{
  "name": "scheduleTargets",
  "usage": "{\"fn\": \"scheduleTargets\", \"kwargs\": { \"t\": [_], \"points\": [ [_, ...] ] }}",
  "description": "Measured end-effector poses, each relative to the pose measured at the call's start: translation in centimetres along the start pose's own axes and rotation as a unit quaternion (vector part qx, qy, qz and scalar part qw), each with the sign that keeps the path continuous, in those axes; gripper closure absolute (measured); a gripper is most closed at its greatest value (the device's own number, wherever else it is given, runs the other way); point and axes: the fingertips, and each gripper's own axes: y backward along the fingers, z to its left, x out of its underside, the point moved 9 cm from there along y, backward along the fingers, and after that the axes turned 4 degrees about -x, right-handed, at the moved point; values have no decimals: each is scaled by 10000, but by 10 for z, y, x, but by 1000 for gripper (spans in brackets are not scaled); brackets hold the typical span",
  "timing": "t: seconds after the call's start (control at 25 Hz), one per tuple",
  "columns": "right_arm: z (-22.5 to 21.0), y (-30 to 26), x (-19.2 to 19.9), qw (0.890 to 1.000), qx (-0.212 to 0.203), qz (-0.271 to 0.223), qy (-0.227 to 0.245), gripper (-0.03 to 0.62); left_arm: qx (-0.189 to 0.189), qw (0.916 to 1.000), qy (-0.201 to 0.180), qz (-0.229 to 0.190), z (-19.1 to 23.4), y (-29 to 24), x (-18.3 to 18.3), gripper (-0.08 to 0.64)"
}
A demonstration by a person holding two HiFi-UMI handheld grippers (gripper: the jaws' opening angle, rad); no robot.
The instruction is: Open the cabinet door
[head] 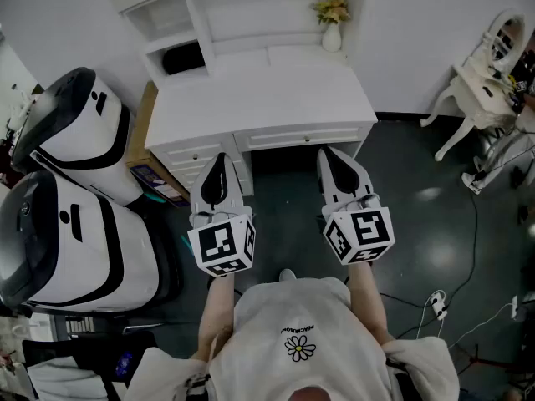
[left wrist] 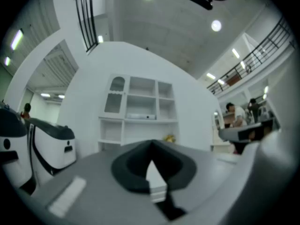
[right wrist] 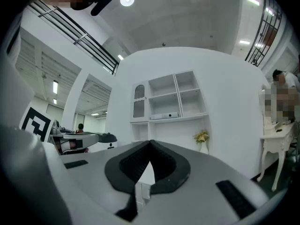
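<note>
You held the left hand-held gripper (head: 220,159) and the right hand-held gripper (head: 328,157) side by side just short of the front edge of the desk (head: 276,90). Each had its jaws pressed together on nothing. The cabinet door (left wrist: 115,96), which I took to be the arched glazed one at the upper left of the hutch along the desk's back edge, looked shut and was well apart from both.

No grip was possible as they stood. Had you reached in with the jaws together, the tips would only have pushed the door or slid off its edge, so one pair needed spreading first. I could not make out a knob or handle on it, so a blind pinch risked missing.

The reach ran across the whole depth of the desk. Leaning in could have brought the idle hand-held gripper against the vase of flowers (head: 332,25) at the back right corner and tipped it. The door would likely have swung toward you, so a hand-held gripper parked in its path could have blocked it.
</note>
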Motion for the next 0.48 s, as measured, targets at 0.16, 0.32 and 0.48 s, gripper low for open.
{"fn": "scheduleTargets", "kwargs": {
  "t": [0.16,0.32,0.48],
  "points": [
    [1,-2,1,9999,-77,55,90,594,-39,9999,-39,-91,2,0,-7,555],
    [3,-5,3,9995,-203,111,198,594,-79,9999,-31,-71,5,0,-8,555],
    [-1,-9,5,9997,-188,86,100,592,-136,9999,-8,-54,9,-5,-5,555]
  ]
}}
